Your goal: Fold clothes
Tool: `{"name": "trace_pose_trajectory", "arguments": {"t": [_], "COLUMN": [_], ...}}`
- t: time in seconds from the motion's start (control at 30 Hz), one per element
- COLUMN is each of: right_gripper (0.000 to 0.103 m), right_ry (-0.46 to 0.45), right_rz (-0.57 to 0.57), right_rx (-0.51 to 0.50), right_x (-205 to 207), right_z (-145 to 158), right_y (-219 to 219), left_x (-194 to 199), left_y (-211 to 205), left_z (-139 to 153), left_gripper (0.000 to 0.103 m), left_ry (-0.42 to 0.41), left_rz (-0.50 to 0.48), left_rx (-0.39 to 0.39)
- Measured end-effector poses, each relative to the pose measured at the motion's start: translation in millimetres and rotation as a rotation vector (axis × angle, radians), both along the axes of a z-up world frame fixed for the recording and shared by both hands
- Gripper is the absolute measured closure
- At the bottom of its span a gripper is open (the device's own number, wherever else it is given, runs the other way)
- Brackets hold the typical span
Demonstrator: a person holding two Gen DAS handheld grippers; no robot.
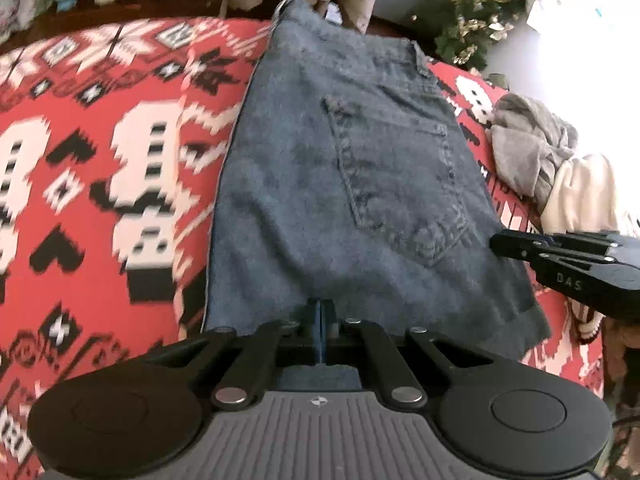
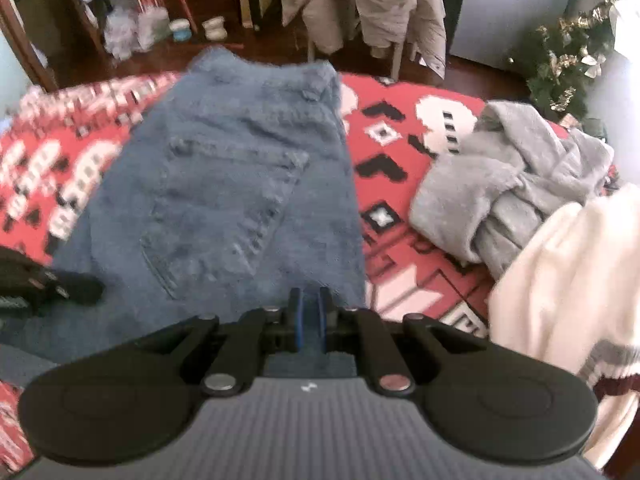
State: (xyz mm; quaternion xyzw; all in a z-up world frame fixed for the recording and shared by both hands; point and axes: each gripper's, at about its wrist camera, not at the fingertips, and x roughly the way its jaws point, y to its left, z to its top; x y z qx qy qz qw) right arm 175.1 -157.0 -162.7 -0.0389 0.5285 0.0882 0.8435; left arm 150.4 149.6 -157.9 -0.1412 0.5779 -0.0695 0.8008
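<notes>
Blue jeans (image 1: 352, 184) lie folded on a red patterned blanket (image 1: 100, 160), back pocket up, waistband at the far end. My left gripper (image 1: 321, 310) is shut on the jeans' near edge, left of the middle. In the right wrist view the same jeans (image 2: 224, 184) stretch away from my right gripper (image 2: 309, 312), which is shut on the near edge with denim between its blue pads. Each gripper shows in the other's view: the right gripper (image 1: 516, 246) at the jeans' right side, the left gripper (image 2: 80, 288) at their left.
A crumpled grey garment (image 2: 500, 184) and a cream garment (image 2: 560, 280) lie on the blanket to the right of the jeans. Beyond the far edge stand chairs draped with beige cloth (image 2: 380, 4), a decorated green tree (image 2: 568, 56) and floor clutter (image 2: 140, 28).
</notes>
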Motion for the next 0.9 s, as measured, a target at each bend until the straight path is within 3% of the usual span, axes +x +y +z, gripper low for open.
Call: {"name": "trace_pose_trajectory", "arguments": {"t": [0.1,0.17,0.23,0.4,0.63,0.9], "right_gripper": [0.094,0.093,0.093,0.093,0.094,0.101], "right_ry": [0.011,0.022,0.017,-0.017,0.024,0.072], "right_rz": [-0.043,-0.042,-0.062,0.000,0.082,0.030], "right_rx": [0.027,-0.027,0.002,0.060,0.105,0.070], "right_x": [-7,-10,-12,-6,-10,-37], "right_z": [0,2,7,12,-2,-4], "right_y": [-18,-23,-27,-2,33,-6], "left_x": [-5,-8,-2,24,17,-4], "left_y": [-1,2,3,-17,-33,-30], "left_z": [-1,5,10,8,-2,-3], "left_gripper": [0.100,0.100,0.100,0.100,0.100,0.101], "left_ry": [0.011,-0.011,-0.039,-0.080,-0.053,-0.014], "left_rz": [-0.005,0.013,0.037,-0.003,-0.057,-0.045], "left_rx": [0.011,0.003,-0.017,-0.035,-0.023,-0.024]}}
